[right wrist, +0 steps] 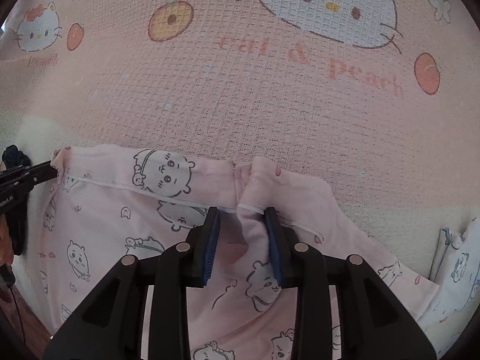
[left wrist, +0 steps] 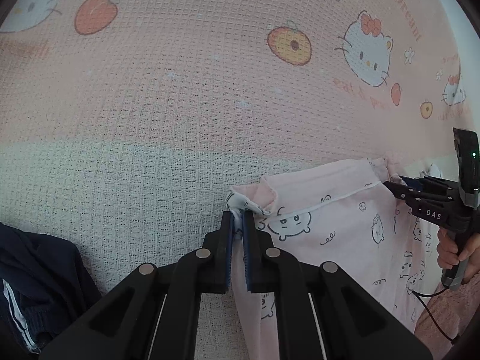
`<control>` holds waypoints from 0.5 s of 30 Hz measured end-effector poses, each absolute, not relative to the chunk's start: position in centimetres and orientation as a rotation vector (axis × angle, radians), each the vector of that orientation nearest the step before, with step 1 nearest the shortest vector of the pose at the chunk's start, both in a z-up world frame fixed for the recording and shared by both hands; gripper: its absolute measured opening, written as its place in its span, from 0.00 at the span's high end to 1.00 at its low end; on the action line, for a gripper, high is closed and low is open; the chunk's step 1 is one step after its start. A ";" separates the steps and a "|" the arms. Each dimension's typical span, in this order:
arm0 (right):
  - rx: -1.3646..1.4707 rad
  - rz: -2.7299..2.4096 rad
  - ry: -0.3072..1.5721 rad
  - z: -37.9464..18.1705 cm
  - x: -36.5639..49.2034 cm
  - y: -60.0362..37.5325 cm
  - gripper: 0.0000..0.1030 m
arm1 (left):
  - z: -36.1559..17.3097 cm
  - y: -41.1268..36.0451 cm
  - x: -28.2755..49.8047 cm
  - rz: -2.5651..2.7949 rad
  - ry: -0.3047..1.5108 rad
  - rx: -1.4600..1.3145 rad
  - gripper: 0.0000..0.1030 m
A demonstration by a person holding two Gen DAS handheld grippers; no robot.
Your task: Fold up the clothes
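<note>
**Both grippers at the top hem of the pink garment, ready for a fold**

A pink waffle-weave blanket (left wrist: 180, 96), printed with cartoon cats and peaches, covers the whole work surface. On its near part lies the pink garment (right wrist: 120, 216), patterned with small cartoon animals and edged with white piping, its top hem running roughly straight across the right wrist view.

The left gripper (left wrist: 238, 219) is clamped tight on one corner of that hem, with a fold of cloth pinched between its blue pads. The right gripper (right wrist: 241, 213) stands partly open, astride a bunched ridge of fabric near the middle-right of the hem; the cloth sits between the jaws, and the right pad touches it, but the two pads do not appear to press it together.

To do this step well, I judge the right gripper should close on the hem itself, taking all layers of the ridge rather than a loose pleat, so both held points lift evenly and the edge stays taut between them.

Around the work: a dark garment with white stripes (left wrist: 33, 285) lies at the left edge, near the left gripper, and another pale printed cloth (right wrist: 459, 264) sits at the right. Either could be caught if the fold swings wide. The right gripper's trailing cable (left wrist: 432, 312) hangs close to the garment's side.
</note>
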State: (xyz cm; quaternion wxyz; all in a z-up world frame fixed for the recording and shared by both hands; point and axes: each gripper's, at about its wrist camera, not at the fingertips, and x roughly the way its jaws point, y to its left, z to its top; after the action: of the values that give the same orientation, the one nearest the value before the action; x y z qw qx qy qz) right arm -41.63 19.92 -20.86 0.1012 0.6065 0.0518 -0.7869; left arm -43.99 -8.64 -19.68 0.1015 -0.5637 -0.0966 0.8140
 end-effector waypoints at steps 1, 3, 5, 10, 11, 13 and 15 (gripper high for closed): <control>1.789 -2.340 0.175 -20.7 -41.4 20.0 0.70 | -19.7 -8.6 -44.0 2.406 -0.278 -1.666 0.93; 1.797 -2.347 0.331 -21.1 -41.1 19.6 0.69 | -19.8 -8.3 -44.0 2.413 -0.256 -1.669 0.93; 1.746 -2.350 0.484 -21.1 -40.8 19.1 0.66 | -19.9 -7.9 -44.0 2.420 -0.229 -1.671 0.93; 1.789 -2.507 0.765 -20.9 -41.3 20.7 0.66 | -20.1 -6.9 -44.7 2.422 -0.220 -1.684 0.93; 1.820 -2.541 0.817 -21.1 -41.4 21.8 0.66 | -20.1 -6.9 -44.8 2.421 -0.226 -1.685 0.93; 1.846 -2.552 0.553 -20.3 -40.9 24.4 0.66 | -20.1 -6.9 -44.9 2.417 -0.234 -1.686 0.93; 1.806 -2.565 0.293 -18.3 -40.2 26.0 0.66 | -20.0 -7.4 -44.6 2.415 -0.242 -1.687 0.93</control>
State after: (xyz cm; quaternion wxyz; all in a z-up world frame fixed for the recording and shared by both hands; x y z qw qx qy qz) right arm -40.21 26.02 -18.26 -0.0045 0.5732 0.0930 -0.8141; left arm -44.63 -7.39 -20.04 0.0929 -0.5683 -0.0816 0.8135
